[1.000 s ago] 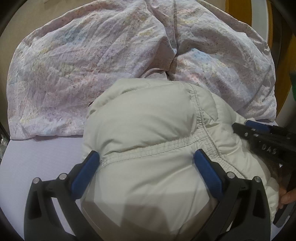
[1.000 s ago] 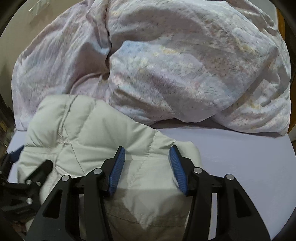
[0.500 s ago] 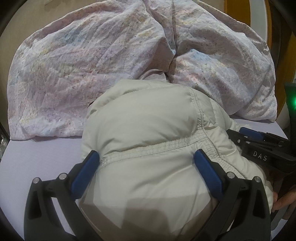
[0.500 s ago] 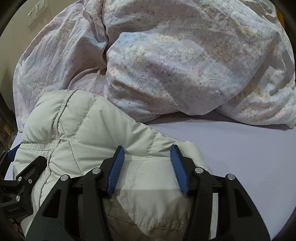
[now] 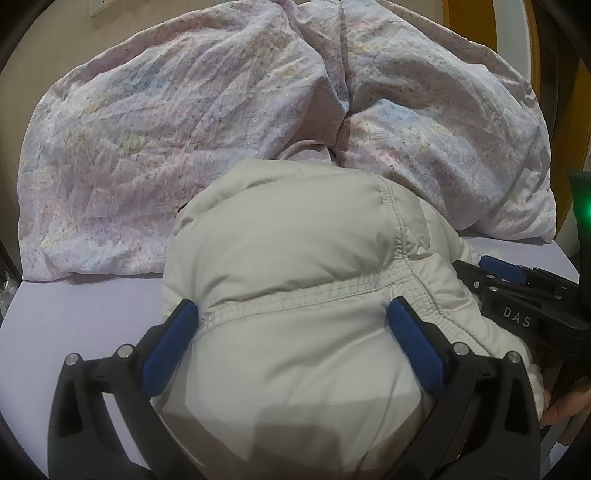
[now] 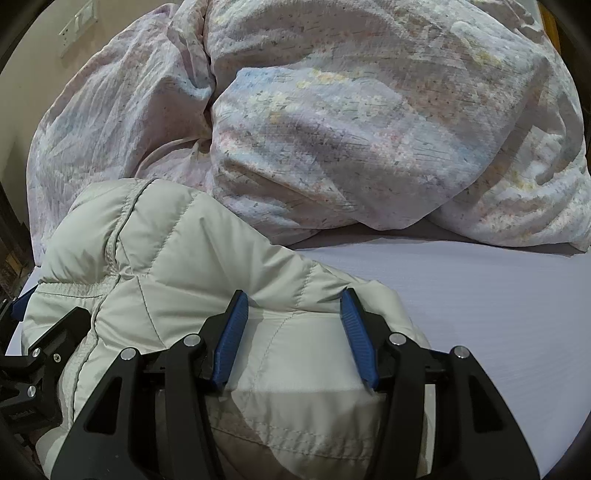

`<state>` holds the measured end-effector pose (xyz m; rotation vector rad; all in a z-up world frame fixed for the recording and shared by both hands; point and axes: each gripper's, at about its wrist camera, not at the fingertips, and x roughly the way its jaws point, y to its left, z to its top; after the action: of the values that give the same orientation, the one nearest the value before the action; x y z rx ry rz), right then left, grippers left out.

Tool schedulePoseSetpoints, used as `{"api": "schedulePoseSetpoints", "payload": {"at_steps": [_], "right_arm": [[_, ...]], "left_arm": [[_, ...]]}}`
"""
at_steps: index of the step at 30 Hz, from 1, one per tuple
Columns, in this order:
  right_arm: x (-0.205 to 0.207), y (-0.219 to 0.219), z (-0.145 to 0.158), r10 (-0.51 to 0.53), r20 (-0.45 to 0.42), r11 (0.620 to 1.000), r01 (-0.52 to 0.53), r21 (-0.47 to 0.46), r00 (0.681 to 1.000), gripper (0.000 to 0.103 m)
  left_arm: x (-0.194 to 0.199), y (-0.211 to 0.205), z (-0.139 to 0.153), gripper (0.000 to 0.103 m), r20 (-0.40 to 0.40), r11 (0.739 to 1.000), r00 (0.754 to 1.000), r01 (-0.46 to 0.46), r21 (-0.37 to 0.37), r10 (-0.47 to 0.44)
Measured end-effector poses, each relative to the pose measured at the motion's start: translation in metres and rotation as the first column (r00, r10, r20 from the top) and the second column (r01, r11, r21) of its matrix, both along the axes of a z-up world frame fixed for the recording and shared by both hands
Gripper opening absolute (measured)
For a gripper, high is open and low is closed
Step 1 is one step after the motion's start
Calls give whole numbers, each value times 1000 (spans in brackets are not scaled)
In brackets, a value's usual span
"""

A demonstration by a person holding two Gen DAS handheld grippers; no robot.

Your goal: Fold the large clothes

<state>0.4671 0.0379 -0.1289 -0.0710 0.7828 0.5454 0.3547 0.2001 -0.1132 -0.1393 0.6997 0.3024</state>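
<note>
A puffy cream quilted jacket (image 5: 295, 258) lies bunched on a lilac bed sheet (image 5: 74, 325). My left gripper (image 5: 291, 314) is open, its blue pads wide apart with the jacket's bulk bulging between them near an elastic seam. My right gripper (image 6: 291, 306) is also open, its blue pads straddling a fold of the same jacket (image 6: 166, 258). The right gripper shows at the right edge of the left wrist view (image 5: 517, 295). The left gripper's black body shows at the left edge of the right wrist view (image 6: 33, 354).
A large crumpled pastel floral duvet (image 5: 221, 122) is heaped right behind the jacket and fills the far side of the bed; it also shows in the right wrist view (image 6: 351, 129). Bare sheet (image 6: 480, 314) lies to the right. A wall with a switch plate (image 6: 77, 26) is behind.
Both grippers have edged a little forward and down over the jacket. The right gripper sits lower at the jacket's side. The jaws have kept the same width.
</note>
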Motion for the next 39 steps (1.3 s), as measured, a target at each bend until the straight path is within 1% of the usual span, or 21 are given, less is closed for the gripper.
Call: {"api": "schedulePoseSetpoints", "payload": {"at_steps": [4,14,19,24,28,31,34,36,38,39], "right_arm": [[1,3,-2,1,1,1000,-1,5,1000,55],[-2,-8,0,-8,4,1000,8,14,1000,55],[-1,-4,1,-8,2,1000,8,-5,1000,55],[-1,0,10,-13,-35,999,11,-46,999,55],[-20,-12,22,-46,-62,999,45,-26,997,57],[-28,-7,14,-26,-56,996,21,-88,998,57],[-15,0,20,-25,-126,993,10,-119,992,58],[-12,-1,28,-38,-163,991,16,-130,986,64],[-16,-7,34,-63,-173,990,40,-133,983,84],[-19,-10,36,-81,-179,989,56,-139,981,90]], "left_arm": [[-1,-1,-1,101,6,1000,1000,-3,6,3],[-2,-2,-1,101,17,1000,1000,-11,22,11],[-1,-2,-2,101,9,1000,1000,-13,21,12],[0,-1,-2,101,-7,1000,1000,-11,22,11],[0,1,-2,101,-17,1000,1000,-11,10,11],[-1,-2,-1,101,-26,1000,1000,-1,22,2],[0,0,0,101,-46,1000,999,-1,12,1],[0,0,3,101,-60,1000,998,3,4,-3],[-2,2,6,101,-70,1000,998,-4,-20,3],[-3,3,8,101,-75,999,997,-10,-31,8]]}}
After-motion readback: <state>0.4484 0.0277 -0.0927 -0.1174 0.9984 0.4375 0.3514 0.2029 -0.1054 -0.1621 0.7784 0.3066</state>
